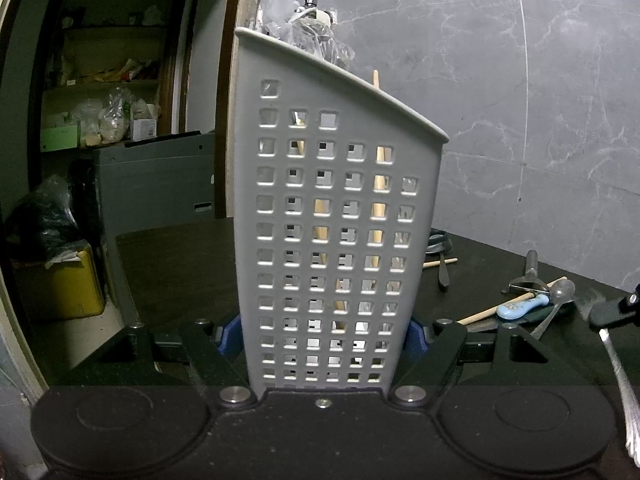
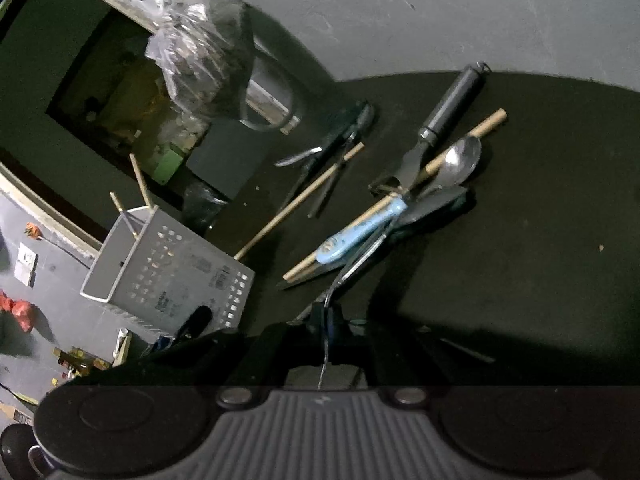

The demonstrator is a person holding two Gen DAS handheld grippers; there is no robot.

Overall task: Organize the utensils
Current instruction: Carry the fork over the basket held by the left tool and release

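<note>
Clearly, we had the left gripper (image 1: 326,344) clamped on the base of the grey perforated utensil holder (image 1: 332,208), its fingers pressed against the two side walls, and the holder stood upright on the dark table (image 1: 180,272) with wooden chopsticks (image 1: 378,184) already inside it. Our right gripper (image 2: 326,320) had its fingers pinched together on the thin handle of a metal utensil (image 2: 340,276), which we took for a fork or a spoon but could not tell which, since its head lay tangled in the pile. That pile was our chief worry: the blue-handled tool (image 2: 352,232), the steel spoon (image 2: 460,160), the black-handled peeler (image 2: 448,108) and a loose chopstick (image 2: 384,200) all lay crossed over one another just beyond the fingers, so lifting the pinched handle could have dragged neighbours along or flicked them toward the table edge. We judged the slim, smooth handle likely to pivot or slip in so narrow a pinch. The holder, tall and held only low down, could have tipped if the utensil struck its rim on the way in.
</note>
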